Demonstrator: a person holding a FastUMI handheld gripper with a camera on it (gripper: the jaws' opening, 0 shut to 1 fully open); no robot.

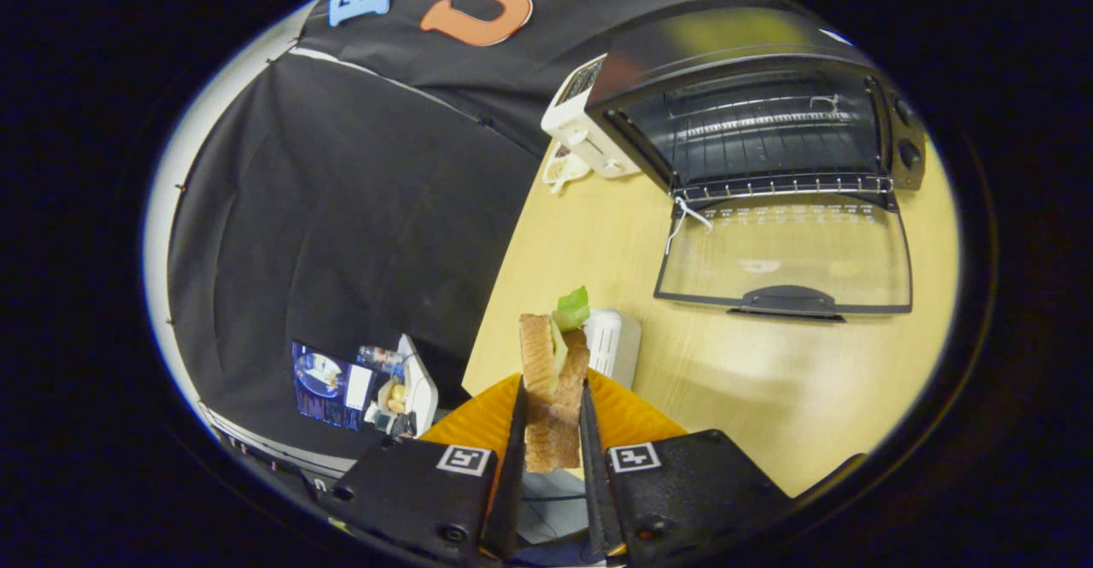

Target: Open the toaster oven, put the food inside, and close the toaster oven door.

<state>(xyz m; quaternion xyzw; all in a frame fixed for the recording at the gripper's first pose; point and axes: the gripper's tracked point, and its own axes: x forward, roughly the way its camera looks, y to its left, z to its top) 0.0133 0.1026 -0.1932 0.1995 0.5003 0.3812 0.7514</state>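
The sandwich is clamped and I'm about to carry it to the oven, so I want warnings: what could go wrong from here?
The gripper is shut on the sandwich, but its lettuce sticks out on top and may slip free. The lowered glass door lies flat before the toaster oven; a low approach might strike it or its handle.

The single fisheye camera rides on the hand-held gripper (552,431) and looks forward along its two fingers, which rise from the near edge and press on a sandwich (553,389). It sits raised above the pale worktop (768,380), tilted down across it. The toaster oven (768,124), its door folded open, lies well ahead and to the right, with the booth wall beyond and left
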